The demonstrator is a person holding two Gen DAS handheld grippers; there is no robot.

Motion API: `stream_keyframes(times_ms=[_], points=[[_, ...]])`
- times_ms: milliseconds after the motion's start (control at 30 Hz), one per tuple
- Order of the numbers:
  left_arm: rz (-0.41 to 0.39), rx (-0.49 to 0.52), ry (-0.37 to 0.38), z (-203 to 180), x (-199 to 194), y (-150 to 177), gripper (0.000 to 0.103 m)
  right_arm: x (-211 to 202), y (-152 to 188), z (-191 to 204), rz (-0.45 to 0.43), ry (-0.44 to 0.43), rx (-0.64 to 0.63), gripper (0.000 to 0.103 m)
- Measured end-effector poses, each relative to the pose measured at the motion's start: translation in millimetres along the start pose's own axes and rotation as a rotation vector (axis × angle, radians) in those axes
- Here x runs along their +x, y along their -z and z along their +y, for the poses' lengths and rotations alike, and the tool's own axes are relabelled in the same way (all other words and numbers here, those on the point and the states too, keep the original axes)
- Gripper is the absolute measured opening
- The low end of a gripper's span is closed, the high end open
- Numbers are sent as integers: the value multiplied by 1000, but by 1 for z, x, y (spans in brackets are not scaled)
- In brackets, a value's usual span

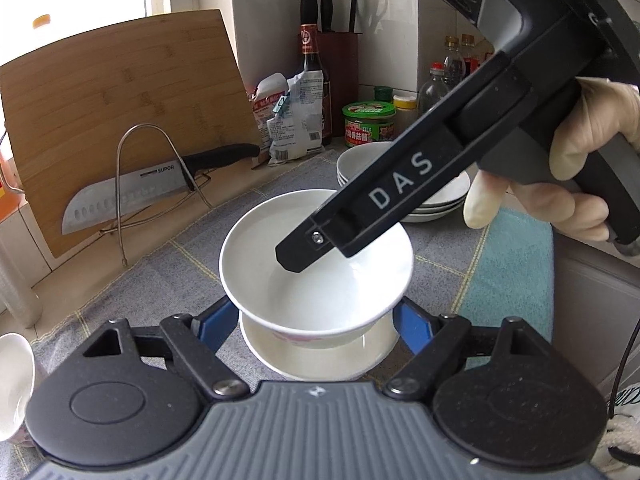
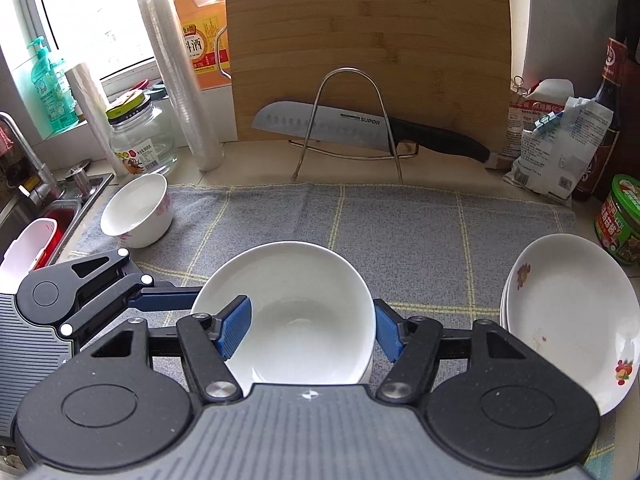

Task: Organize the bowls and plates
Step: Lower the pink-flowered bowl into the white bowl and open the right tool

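Grey checked cloth covers the counter below the leaning cutting board, cushioning the crockery. Stacked plates wait at right of frame. At lower centre, my right gripper has its pads apart either side of the white bowl, one pad inside the rim. My left gripper straddles it, open, above another bowl, seemingly to nest them. Plain glossy white, faint pink print outside.

Daylight floods your frames from the blown-out window; shadows stay soft, focus holds, and fisheye bends the cutting board edges.
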State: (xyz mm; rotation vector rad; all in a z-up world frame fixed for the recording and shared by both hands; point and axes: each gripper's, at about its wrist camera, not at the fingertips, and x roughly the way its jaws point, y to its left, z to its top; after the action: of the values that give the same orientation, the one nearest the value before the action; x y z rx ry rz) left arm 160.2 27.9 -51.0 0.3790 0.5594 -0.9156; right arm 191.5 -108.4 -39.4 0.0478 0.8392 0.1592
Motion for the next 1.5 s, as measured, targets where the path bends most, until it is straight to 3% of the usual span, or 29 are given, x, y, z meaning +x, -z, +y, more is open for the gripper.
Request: stream_keyframes(times_ms=[933,1133,1267,1400,1500], points=[[53,0,12,-1,12,8,84,22,9,-3,67,8,33,71],[73,9,8,-3,16,10,90,23,9,-2,70,-9,33,75],[28,27,-11,-5,10,11,101,21,9,-2,59,-23,35,82],[17,-2,-10,1,5,11,101,16,9,1,36,-19,33,99],[14,-25,-26,5,0,16,101,13,9,3,17,-13,38,102]])
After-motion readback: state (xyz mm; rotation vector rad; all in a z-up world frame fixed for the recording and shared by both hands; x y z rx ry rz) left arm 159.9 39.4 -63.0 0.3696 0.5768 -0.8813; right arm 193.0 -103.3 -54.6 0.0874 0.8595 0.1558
